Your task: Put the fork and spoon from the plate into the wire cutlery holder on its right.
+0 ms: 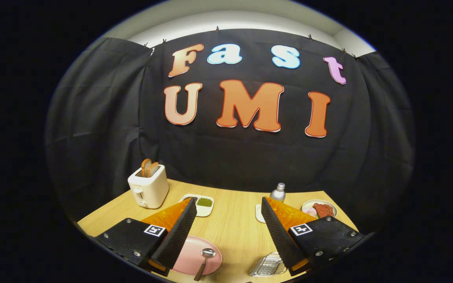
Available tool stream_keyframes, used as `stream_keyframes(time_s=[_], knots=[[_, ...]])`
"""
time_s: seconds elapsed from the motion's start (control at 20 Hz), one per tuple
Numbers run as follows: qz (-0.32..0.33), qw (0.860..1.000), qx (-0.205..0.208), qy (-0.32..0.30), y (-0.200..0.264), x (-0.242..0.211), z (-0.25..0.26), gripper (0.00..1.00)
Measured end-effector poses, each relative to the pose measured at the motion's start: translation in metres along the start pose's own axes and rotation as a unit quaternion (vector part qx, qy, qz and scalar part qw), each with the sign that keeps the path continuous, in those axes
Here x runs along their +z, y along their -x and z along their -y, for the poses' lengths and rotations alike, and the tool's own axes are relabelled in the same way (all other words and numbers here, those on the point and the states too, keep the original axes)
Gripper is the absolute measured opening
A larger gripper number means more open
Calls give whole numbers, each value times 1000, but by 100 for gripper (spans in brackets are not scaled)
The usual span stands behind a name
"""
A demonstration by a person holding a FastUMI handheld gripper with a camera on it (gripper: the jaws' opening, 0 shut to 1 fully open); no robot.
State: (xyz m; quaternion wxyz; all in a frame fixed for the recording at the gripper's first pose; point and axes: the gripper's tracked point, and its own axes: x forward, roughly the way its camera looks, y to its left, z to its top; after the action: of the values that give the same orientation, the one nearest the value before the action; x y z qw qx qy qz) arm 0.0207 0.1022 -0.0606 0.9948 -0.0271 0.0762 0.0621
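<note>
The spoon (203,261) lies on the pink plate (189,257), with the wire holder (267,265) at the plate's 3 o'clock on the table (232,224). The fork may be hidden. Above them, the gripper (228,206) gapes wide, empty. Toaster (148,188) at 10 o'clock.

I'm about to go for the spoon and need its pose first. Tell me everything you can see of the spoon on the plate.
The spoon looks like shiny metal, with a rounded bowl and a slim straight handle. It lies on the pink plate, bowl toward the far side, handle running back over the plate's near rim. Nothing else touches it. It sits low between the open gripper fingers, close beside the left finger, with the wire cutlery holder to its right.
</note>
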Motion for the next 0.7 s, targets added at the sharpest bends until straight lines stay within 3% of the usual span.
stream_keyframes(time_s=[0.3, 0.7], knots=[[-155, 988, 15, -5, -16, -83, -29, 98], [-331, 942, 54, 18, -7, -171, -60, 87]])
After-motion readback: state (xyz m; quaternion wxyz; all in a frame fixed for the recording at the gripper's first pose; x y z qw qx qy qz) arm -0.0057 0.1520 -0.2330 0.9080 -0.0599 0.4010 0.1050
